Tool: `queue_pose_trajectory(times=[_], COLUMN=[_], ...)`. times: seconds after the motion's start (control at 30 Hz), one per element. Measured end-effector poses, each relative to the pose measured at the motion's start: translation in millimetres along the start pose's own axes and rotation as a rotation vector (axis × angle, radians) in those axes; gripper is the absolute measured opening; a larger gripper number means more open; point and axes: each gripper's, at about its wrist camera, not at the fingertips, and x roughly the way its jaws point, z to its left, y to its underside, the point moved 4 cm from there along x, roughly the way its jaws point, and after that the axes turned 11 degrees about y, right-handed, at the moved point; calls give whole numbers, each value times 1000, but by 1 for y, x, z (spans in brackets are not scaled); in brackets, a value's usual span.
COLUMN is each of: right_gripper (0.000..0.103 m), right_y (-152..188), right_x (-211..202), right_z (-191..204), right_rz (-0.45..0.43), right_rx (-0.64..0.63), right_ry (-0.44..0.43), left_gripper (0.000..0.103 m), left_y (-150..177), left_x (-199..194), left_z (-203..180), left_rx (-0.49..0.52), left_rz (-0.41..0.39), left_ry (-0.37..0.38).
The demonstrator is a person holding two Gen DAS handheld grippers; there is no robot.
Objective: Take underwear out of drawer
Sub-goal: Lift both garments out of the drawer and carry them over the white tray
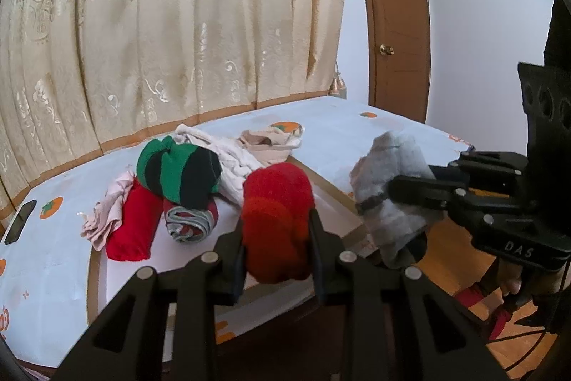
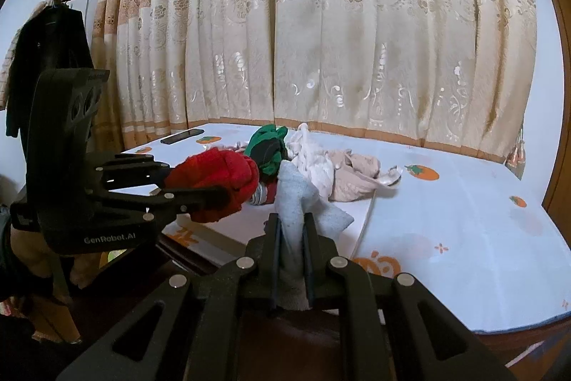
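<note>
**Left wrist view: both tongs loaded, carrying underwear over to the bed**

Left wrist camera shows the left tongs (image 1: 276, 231) clenched on a rolled red garment (image 1: 276, 213), its roll standing roughly along the fingers, long axis pointing away from the camera toward the pile. To the side, the right tongs (image 1: 371, 200) are clamped on a crumpled grey garment (image 1: 389, 188) — it hangs loosely, one end drooping below the fingers, with no clear long axis I could name.

From the right wrist view, the grey piece (image 2: 294, 202) rises between the right tongs' fingers (image 2: 291, 231) and flops over toward the bed (image 2: 446, 202); the red roll (image 2: 217, 179) lies roughly level in the left tongs (image 2: 221, 195), pointing toward the heap.

The drawer itself is not in view. On the bed sits a pile of clothes (image 1: 178, 181) — a green-and-black striped roll (image 1: 178, 166), red, pale pink and white pieces. A phone (image 1: 19, 220) lies well apart near the curtain (image 1: 160, 24).

My reading: the step in hand is the carry-and-drop, both pieces held in the air near the bed's edge. Next calls for bringing each over the mattress beside the heap and letting go, minding that the grey piece does not snag on a finger
</note>
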Motion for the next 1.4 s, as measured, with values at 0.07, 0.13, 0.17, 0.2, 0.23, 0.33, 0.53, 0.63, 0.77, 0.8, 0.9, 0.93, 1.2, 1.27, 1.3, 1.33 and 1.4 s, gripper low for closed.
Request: queue_pose_trajectory(times=[0.07, 0.13, 0.17, 0.2, 0.23, 0.33, 0.53, 0.63, 0.77, 0.8, 0.9, 0.93, 1.2, 1.27, 1.3, 1.33, 1.4], right_gripper=[12, 12, 12, 12, 12, 12, 12, 12, 12, 12, 12, 12, 12, 12, 12, 12, 12], right_y=[-4, -6, -8, -9, -10, -16, -23, -29, -33, -35, -39, -41, -48, -50, -51, -51, -51], right_x=[2, 5, 6, 6, 7, 9, 13, 16, 21, 23, 27, 29, 42, 44, 46, 47, 51], right_z=[-2, -3, -3, -3, -3, -3, -4, -4, -5, -5, -7, -7, -9, -10, -10, -11, -12], right_rz=[-4, -5, -7, -8, -8, -11, -11, -11, -7, -5, 1, 2, 19, 23, 28, 32, 44], right_rx=[1, 1, 0, -2, -3, -6, -8, -9, -18, -18, -17, -17, -22, -20, -19, -16, -9], right_ry=[1, 0, 1, 2, 2, 1, 4, 3, 6, 6, 11, 12, 12, 11, 10, 8, 6], left_gripper=[27, 27, 27, 27, 27, 27, 27, 27, 27, 27, 27, 27, 27, 27, 27, 27, 27], left_y=[-2, -3, -3, -5, -6, -8, -14, -16, -21, -21, -23, -24, -31, -31, -31, -31, -30], left_x=[1, 3, 3, 5, 5, 5, 9, 12, 17, 17, 21, 22, 33, 36, 37, 38, 39], left_z=[1, 2, 2, 3, 4, 6, 9, 11, 15, 14, 14, 14, 16, 17, 17, 18, 18], left_rx=[0, 0, 0, -1, -3, -3, 3, 0, -6, -8, -6, -7, -6, -5, -9, -12, -10], left_rz=[-3, -5, -5, -5, -7, -9, -10, -5, 7, 8, 15, 16, 36, 43, 48, 51, 57], left_ry=[-2, -5, -6, -6, -10, -13, -20, -20, -19, -18, -19, -19, -17, -19, -16, -15, -18])
